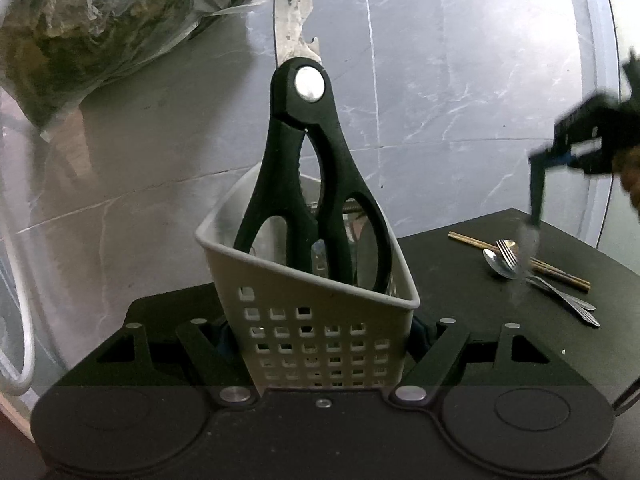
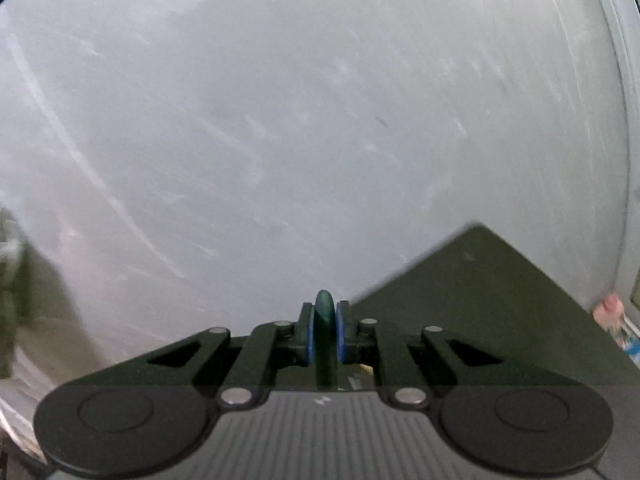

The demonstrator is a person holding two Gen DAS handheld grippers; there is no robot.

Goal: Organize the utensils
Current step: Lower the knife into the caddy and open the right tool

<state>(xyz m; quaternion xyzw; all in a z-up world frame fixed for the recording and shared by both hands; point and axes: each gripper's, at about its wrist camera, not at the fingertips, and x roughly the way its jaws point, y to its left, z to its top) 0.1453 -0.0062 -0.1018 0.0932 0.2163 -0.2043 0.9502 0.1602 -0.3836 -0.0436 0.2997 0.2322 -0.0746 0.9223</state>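
Left tool [image 1: 320, 344] clamped on grey caddy [image 1: 308, 320] holding scissors [image 1: 316, 184], right tool [image 2: 324, 330] pinching a dark handle [image 2: 325, 328], spoon [image 1: 500, 264] and chopsticks [image 1: 472, 241] on tabletop [image 1: 460, 296].

A clear bag of dried greens [image 1: 92, 28] lies on the marble-patterned floor [image 1: 440, 80].

One basket [image 1: 308, 320], one pair of scissors [image 1: 320, 184], two chopsticks [image 1: 468, 240], one spoon [image 1: 498, 264] (fork [image 1: 508, 256] too).

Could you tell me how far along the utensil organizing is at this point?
Done: the scissors stand in the basket, which the left gripper holds. In hand: the right gripper clamps a dark handle. Left on the table: chopsticks, spoon, fork.
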